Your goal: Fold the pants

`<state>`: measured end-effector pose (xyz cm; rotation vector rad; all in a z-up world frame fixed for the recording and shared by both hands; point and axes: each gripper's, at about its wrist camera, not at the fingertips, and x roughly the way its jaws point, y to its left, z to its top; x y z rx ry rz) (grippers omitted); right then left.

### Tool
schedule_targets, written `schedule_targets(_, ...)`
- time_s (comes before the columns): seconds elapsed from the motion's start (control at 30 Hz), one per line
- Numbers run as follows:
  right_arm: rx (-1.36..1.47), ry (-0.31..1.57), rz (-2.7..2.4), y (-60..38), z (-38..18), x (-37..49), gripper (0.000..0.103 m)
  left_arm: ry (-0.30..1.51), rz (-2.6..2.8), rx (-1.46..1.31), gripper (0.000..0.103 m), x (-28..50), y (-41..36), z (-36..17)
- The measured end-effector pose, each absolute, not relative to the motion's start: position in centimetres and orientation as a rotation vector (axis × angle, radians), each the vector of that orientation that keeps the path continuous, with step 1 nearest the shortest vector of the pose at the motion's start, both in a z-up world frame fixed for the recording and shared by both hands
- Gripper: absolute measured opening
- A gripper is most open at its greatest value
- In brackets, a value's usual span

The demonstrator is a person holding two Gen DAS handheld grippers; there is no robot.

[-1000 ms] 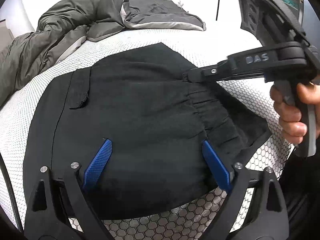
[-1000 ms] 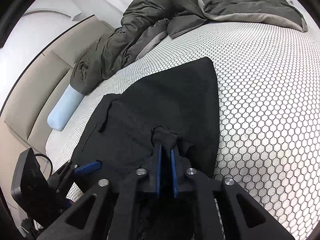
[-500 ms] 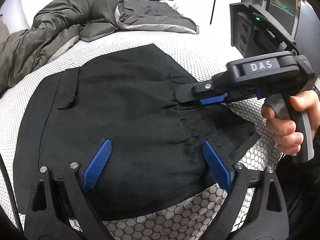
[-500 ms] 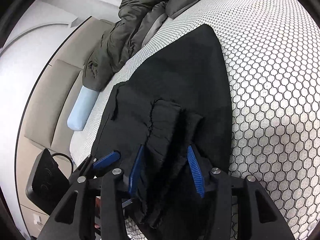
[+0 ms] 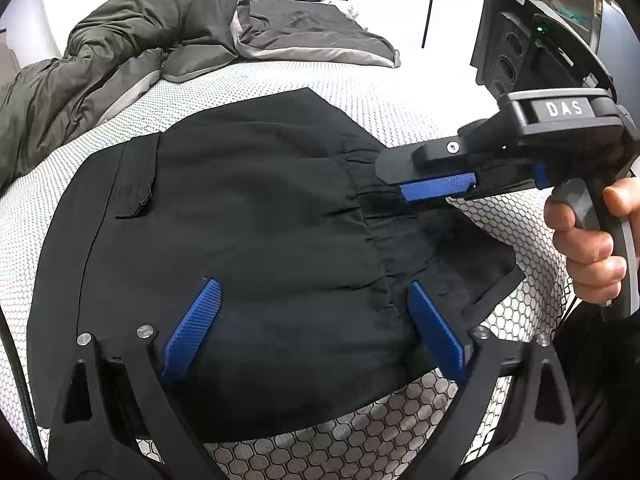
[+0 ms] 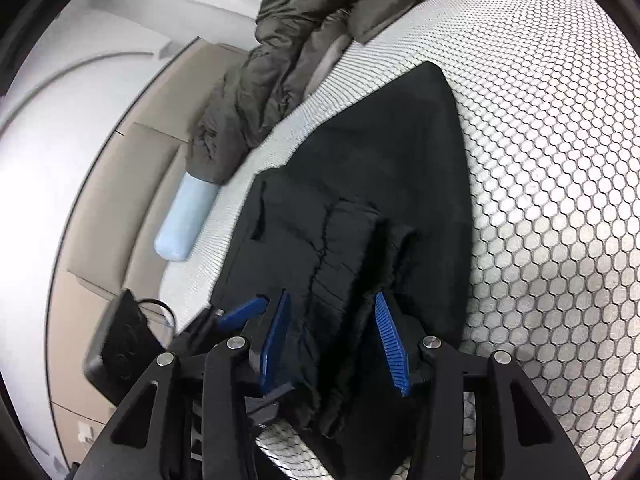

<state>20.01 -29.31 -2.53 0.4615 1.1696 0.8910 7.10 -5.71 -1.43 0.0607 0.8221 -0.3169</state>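
Now midway through a fold, black pants (image 5: pixel 248 220) lie bundled on a bed (image 5: pixel 400 96) covered in a white honeycomb-patterned mattress sheet, with the elastic waistband (image 5: pixel 380 240) gathered toward 3 o'clock in the left wrist view. Left tongs (image 5: pixel 316 332) hang just above the near edge of the cloth at 6 o'clock, blue pads spread wide and gripping nothing. Right tongs (image 6: pixel 332 344) stand open as well, their pads straddling the bunched waistband without pinching it; in the left view the same tool reaches in from 3 o'clock, held by the person's right hand (image 5: pixel 588 252). A cargo pocket flap (image 5: pixel 134 184) shows at 10 o'clock on the upper layer. Beyond the garment, at 11 o'clock, a rumpled olive-grey duvet (image 5: pixel 120 60) is heaped well apart from the work, and a pale blue bolster (image 6: pixel 184 220) rests against the beige headboard (image 6: pixel 132 184) at 9 o'clock in the right view.

By the look of it, the waistband end is laid over the legs and both tools are free, so the step in hand appears to be the pause between folds. The next move likely calls for both tongs to close on one edge of the stack, catching every layer together, then carry it across evenly so the bundle halves without the waistband slipping askew.
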Motion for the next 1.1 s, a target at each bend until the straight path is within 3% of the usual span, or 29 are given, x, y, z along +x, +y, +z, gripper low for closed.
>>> schedule_targets(0.17,0.432,1.256,0.890,-29.2,-4.1,20.0,0.046,0.825,-0.315,0.065,0.094,7.0,-5.8,-1.6)
schedule_targets(0.43,0.446,1.159,0.939,-28.4,-3.1,20.1,0.046,0.823,-0.321,0.065,0.094,7.0,-5.3,-1.6)
schedule_targets(0.53,0.381,1.152,0.900,-27.5,-3.7,20.2,0.020,0.825,-0.320,0.064,0.094,7.1,-5.3,-1.7)
schedule_targets(0.63,0.391,1.098,0.918,-27.7,-2.3,19.8,0.014,0.822,-0.321,0.052,0.094,7.1,-5.3,-1.7)
schedule_targets(0.9,0.406,1.187,0.828,-29.2,-3.7,20.9,0.020,0.841,-0.328,0.070,0.095,7.0,-5.1,-1.7)
schedule_targets(1.1,0.261,0.934,0.769,-31.5,2.7,17.6,0.025,0.727,-0.230,0.021,0.098,5.1,0.4,1.8)
